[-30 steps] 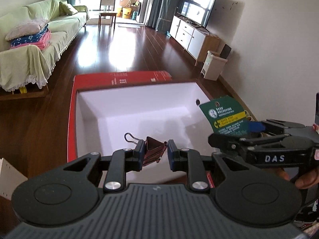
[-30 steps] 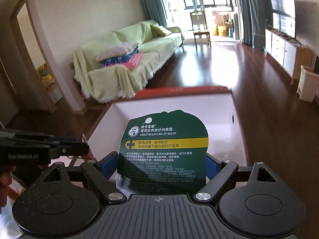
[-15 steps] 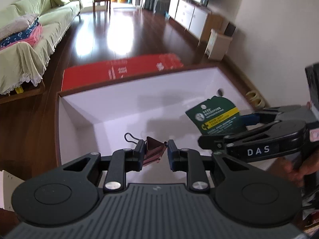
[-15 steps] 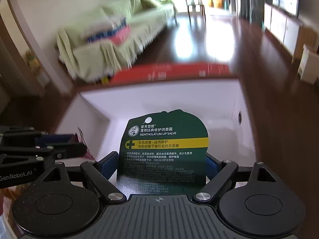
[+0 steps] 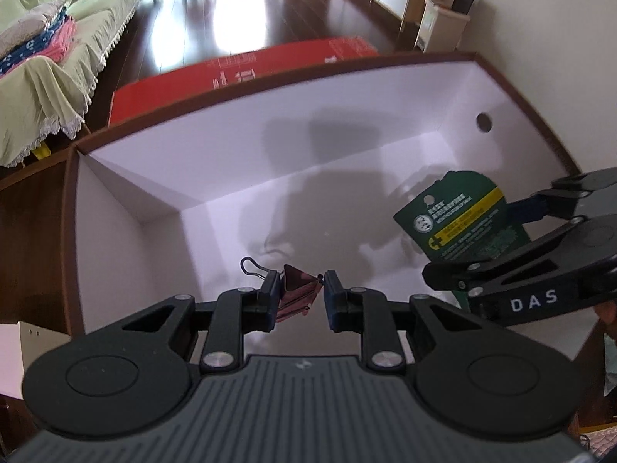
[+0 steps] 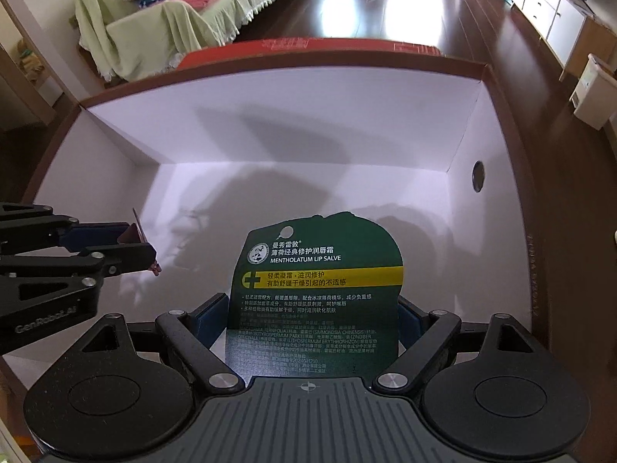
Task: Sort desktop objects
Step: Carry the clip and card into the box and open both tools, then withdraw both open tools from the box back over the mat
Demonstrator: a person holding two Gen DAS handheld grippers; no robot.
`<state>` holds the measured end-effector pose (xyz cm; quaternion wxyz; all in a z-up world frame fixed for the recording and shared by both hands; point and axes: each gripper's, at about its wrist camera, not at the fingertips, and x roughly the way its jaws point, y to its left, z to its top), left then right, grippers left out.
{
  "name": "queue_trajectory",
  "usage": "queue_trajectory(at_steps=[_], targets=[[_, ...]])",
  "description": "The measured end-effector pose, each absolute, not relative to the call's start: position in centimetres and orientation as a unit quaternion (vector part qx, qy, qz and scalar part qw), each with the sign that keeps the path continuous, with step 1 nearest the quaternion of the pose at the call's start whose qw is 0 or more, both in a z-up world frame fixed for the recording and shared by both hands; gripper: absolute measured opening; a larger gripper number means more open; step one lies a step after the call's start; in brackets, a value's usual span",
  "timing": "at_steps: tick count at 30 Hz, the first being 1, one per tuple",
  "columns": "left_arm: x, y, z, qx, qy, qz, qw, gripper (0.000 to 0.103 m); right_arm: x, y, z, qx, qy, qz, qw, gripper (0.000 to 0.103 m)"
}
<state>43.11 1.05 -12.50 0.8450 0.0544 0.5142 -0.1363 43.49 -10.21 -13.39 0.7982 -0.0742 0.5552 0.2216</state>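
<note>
Both loads hanging over the open box (image 5: 501, 88), white inside, bare floor straight below; left gripper (image 5: 299, 301) pinching a small dark-red binder clip (image 5: 297, 293) between nearly closed jaws, wire handle poking up-left; right gripper (image 6: 312, 320) clamped across the green lip-salve card (image 6: 320, 289), long axis upright, top edge pointing away along the fingers; card well to the right of the clip in the left view, apart, not touching; drop for each looking like plain straight down, judging by the clear white bottom; beyond the red rim, dark wood flooring, a draped sofa (image 6: 162, 23), white cabinets along the wall.
</note>
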Motion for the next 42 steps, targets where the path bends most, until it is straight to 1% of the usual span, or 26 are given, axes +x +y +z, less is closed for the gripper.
queue_trajectory(at_steps=[9,10,11,12,13,15,17,21,23,28,42], targets=[[44.8,1.1,-14.4,0.039,0.557,-0.125,0.820,0.021,44.7,-9.5,-14.1,-0.088,0.584,0.207,0.780,0.086],[44.8,1.2,-14.4,0.038,0.560,-0.124,0.818,0.025,44.7,-9.5,-14.1,-0.089,0.588,0.209,0.777,0.086],[44.9,1.3,-14.5,0.038,0.562,-0.123,0.817,0.033,44.6,-9.6,-14.1,-0.088,0.591,0.210,0.774,0.086],[44.9,1.4,-14.5,0.039,0.563,-0.118,0.817,0.037,44.6,-9.7,-14.1,-0.088,0.594,0.208,0.772,0.089],[45.1,1.4,-14.6,0.040,0.563,-0.115,0.818,0.040,44.5,-9.8,-14.1,-0.087,0.597,0.207,0.770,0.095],[44.9,1.5,-14.6,0.041,0.567,-0.111,0.815,0.048,44.2,-10.1,-13.6,-0.085,0.597,0.207,0.771,0.096],[44.7,1.6,-14.6,0.040,0.572,-0.106,0.813,0.064,43.9,-10.5,-13.2,-0.077,0.599,0.208,0.770,0.096],[44.1,1.5,-14.1,0.045,0.577,-0.100,0.810,0.073,43.1,-11.3,-12.5,-0.066,0.603,0.206,0.768,0.096],[43.7,1.5,-13.9,0.050,0.576,-0.104,0.810,0.082,42.7,-11.6,-12.2,-0.059,0.601,0.205,0.770,0.096],[43.0,1.4,-13.0,0.062,0.569,-0.102,0.814,0.084,41.8,-11.6,-11.7,-0.053,0.596,0.205,0.775,0.096],[40.9,1.2,-10.0,0.059,0.554,-0.104,0.824,0.085,39.8,-11.5,-9.6,-0.045,0.579,0.211,0.786,0.096]])
